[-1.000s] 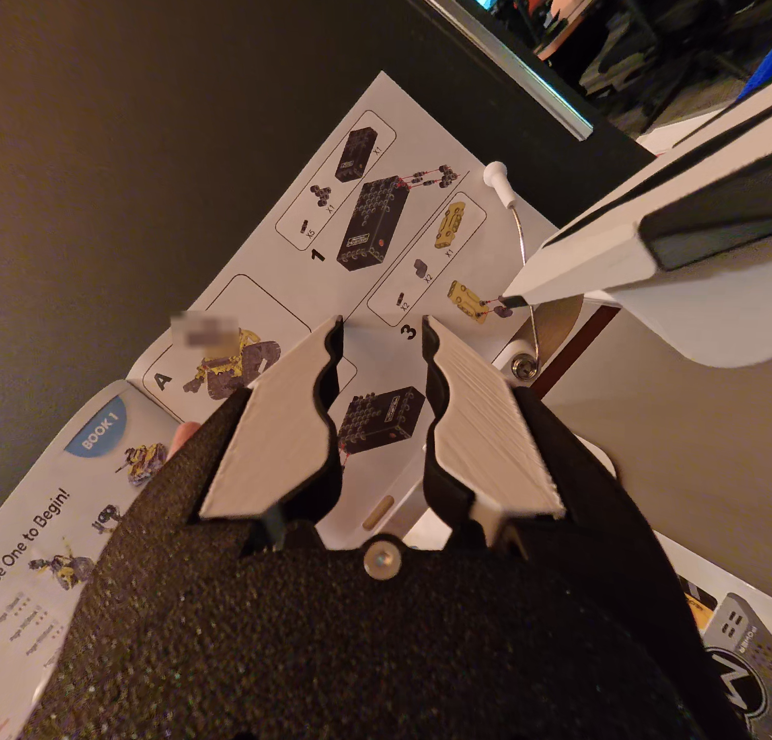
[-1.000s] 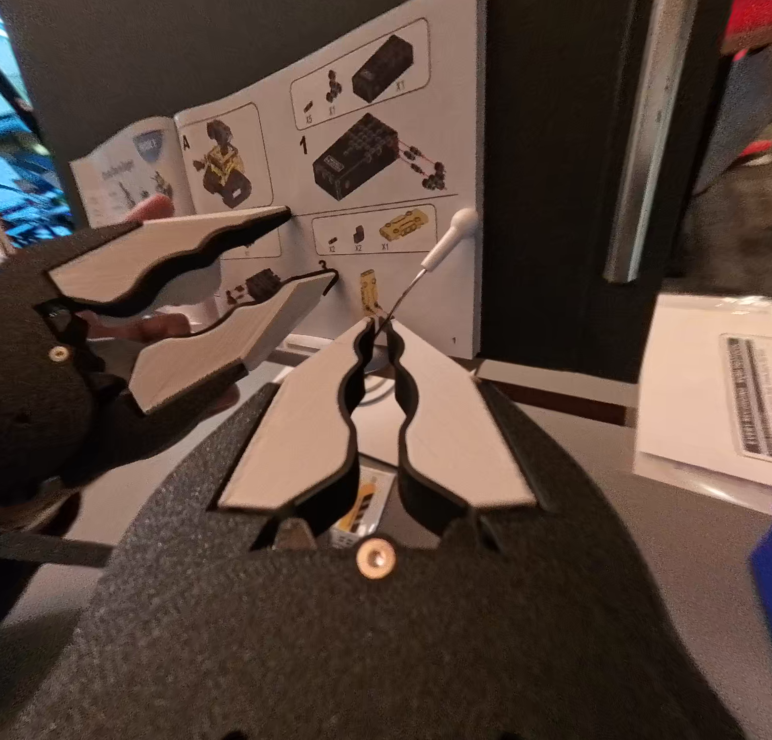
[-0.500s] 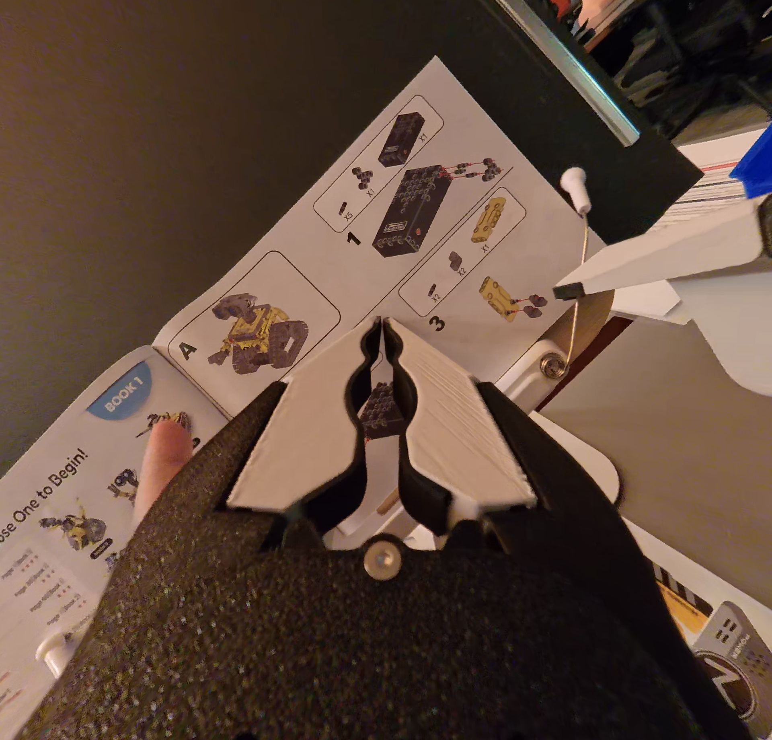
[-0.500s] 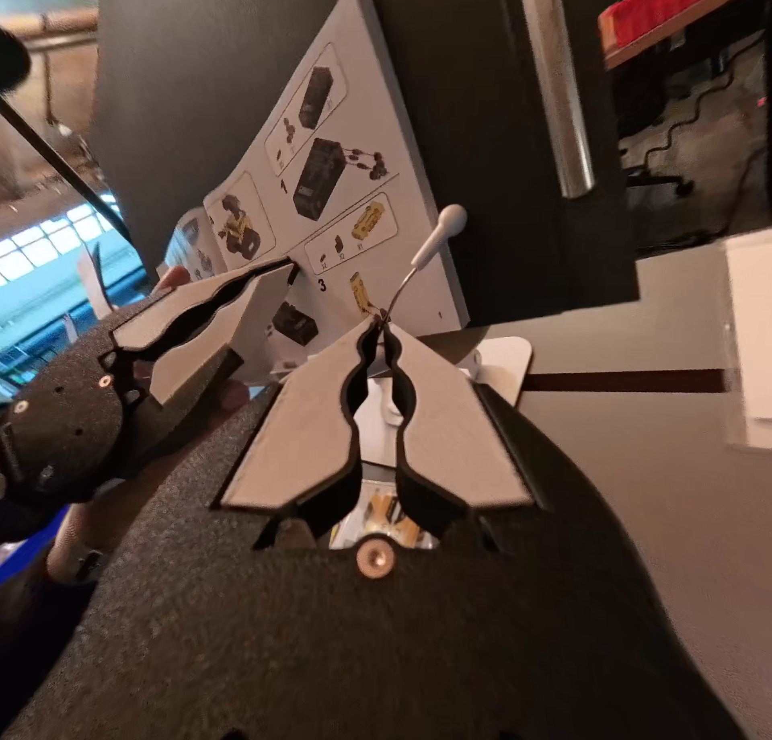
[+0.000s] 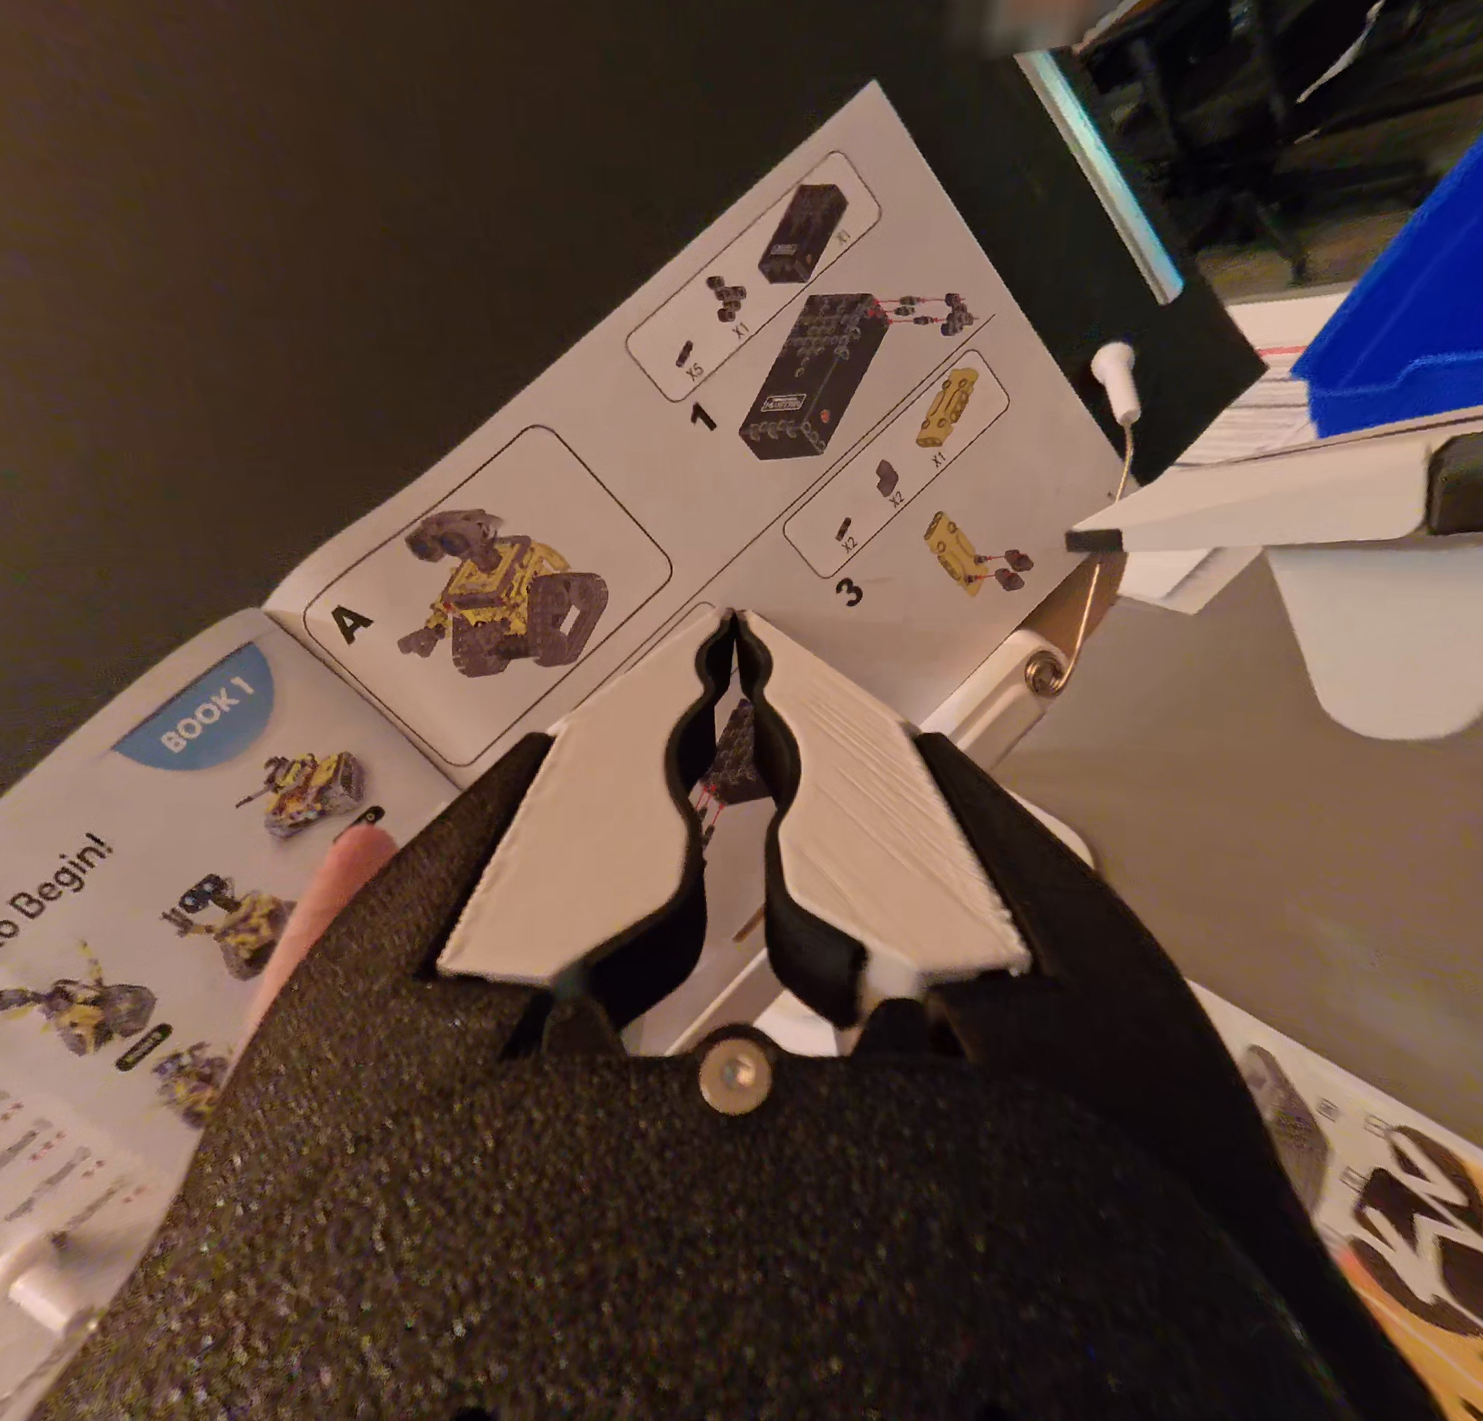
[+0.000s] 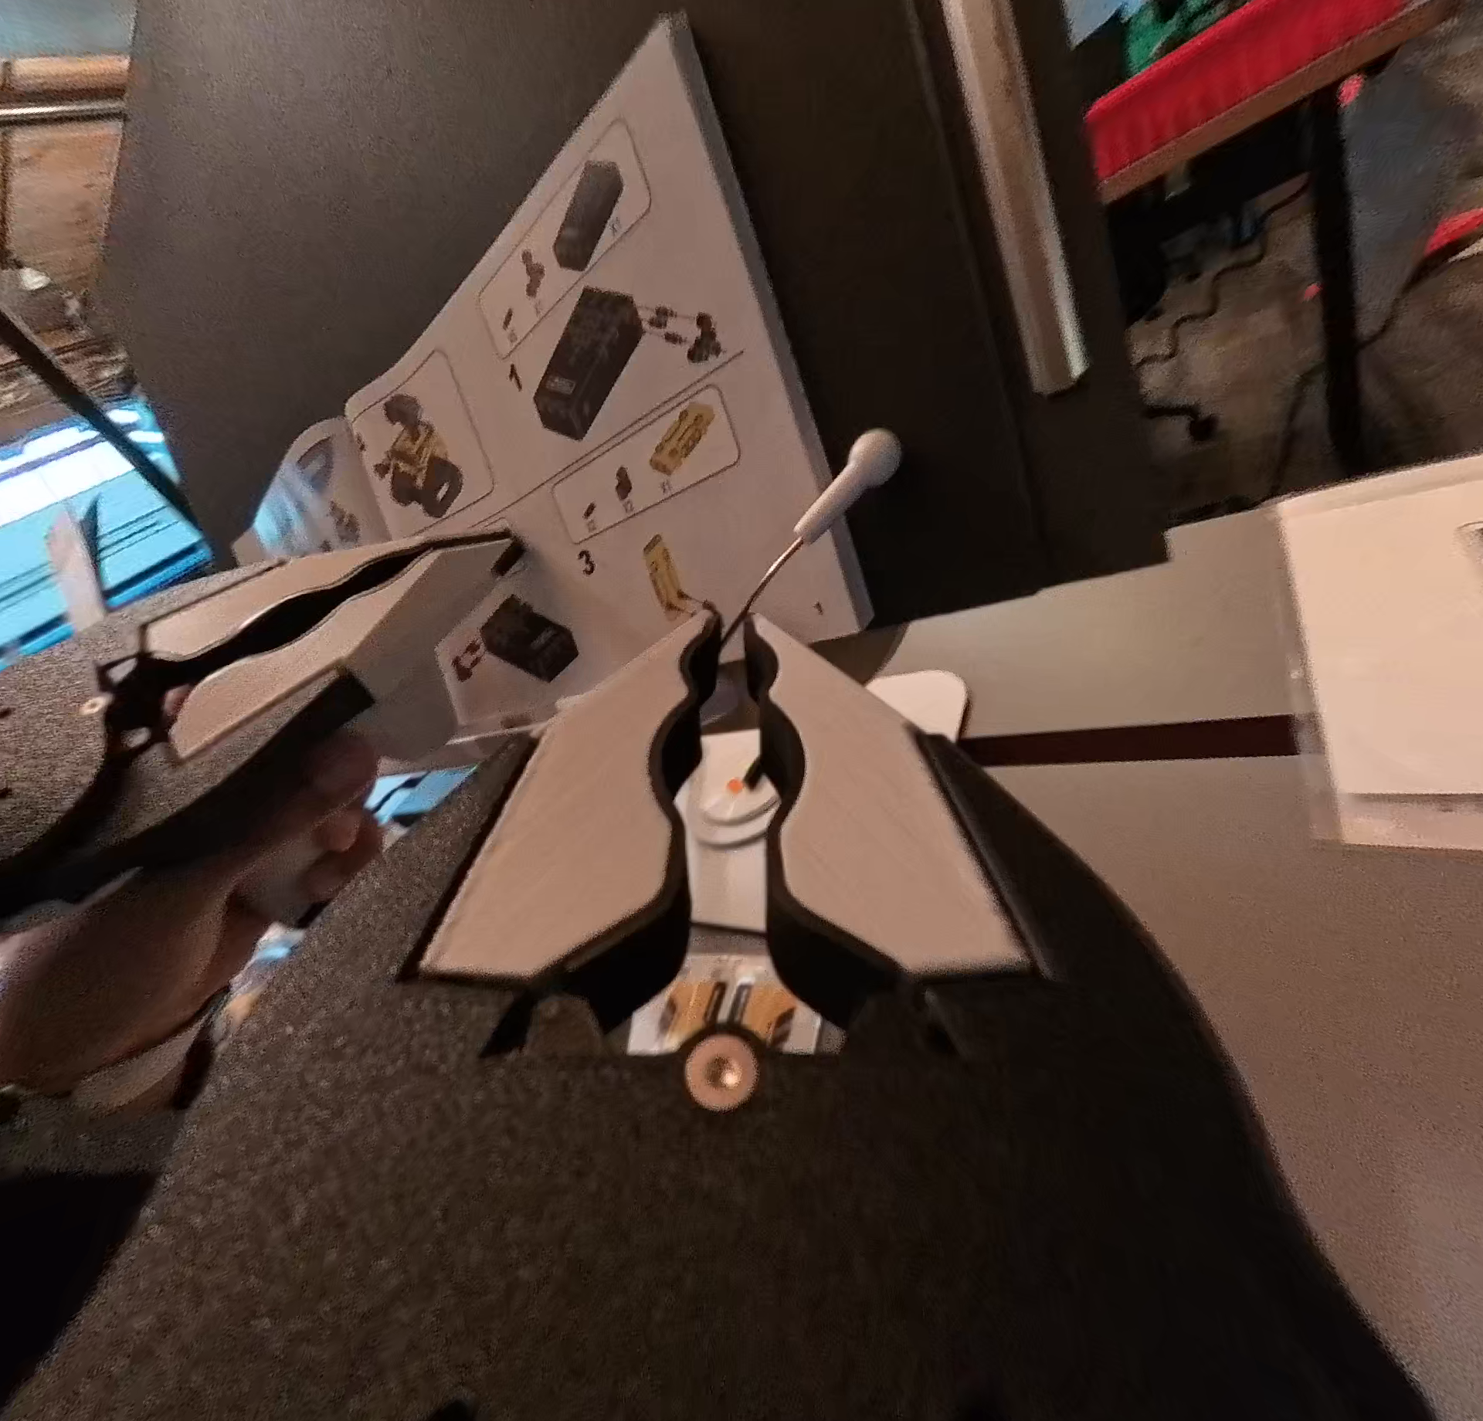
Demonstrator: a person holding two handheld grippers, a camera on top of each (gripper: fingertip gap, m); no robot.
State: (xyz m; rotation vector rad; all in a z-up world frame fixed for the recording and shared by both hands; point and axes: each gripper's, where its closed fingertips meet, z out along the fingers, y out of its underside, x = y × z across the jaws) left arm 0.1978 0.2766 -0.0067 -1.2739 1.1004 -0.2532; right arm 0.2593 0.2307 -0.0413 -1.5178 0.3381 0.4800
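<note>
Two grippers were in view, one per hand. The left gripper point(image 5: 734, 620) had its fingertips pressed together on the lower part of one open instruction booklet point(image 5: 722, 436), pinching the right-hand page; in the right wrist view the same gripper point(image 6: 505, 552) reached in from the left with its tips at that page. The booklet stood propped on one white stand point(image 6: 923, 696) on the grey bench point(image 6: 1204, 941), leaning back against a dark panel point(image 5: 401, 179). Two pages showed: the right one with framed drawings of black and yellow building parts, the left one with a blue badge and small robot pictures.

The right gripper point(image 6: 730, 620) was nearly closed, a narrow slit left between its tips, with the thin wire of one page-holder arm point(image 6: 762, 580) passing through that slit; whether the tips truly clamped the wire could not be told. The arm ended in one white cap point(image 6: 851, 476), which stood off the page's right edge. In the left wrist view the right gripper point(image 5: 1083, 540) came in from the right at the same wire.

One fingertip point(image 5: 321, 901) of the person showed beside the left gripper's body, the rest of the hand hidden. A second arm cap point(image 5: 40, 1294) at the lower left was blurred and cut off. One blue bin point(image 5: 1404, 323), one clear-sleeved white sheet point(image 6: 1404, 660) and one printed box point(image 5: 1404, 1222) at the bench's near edge were each only partly in frame. The right wrist view was motion-blurred.
</note>
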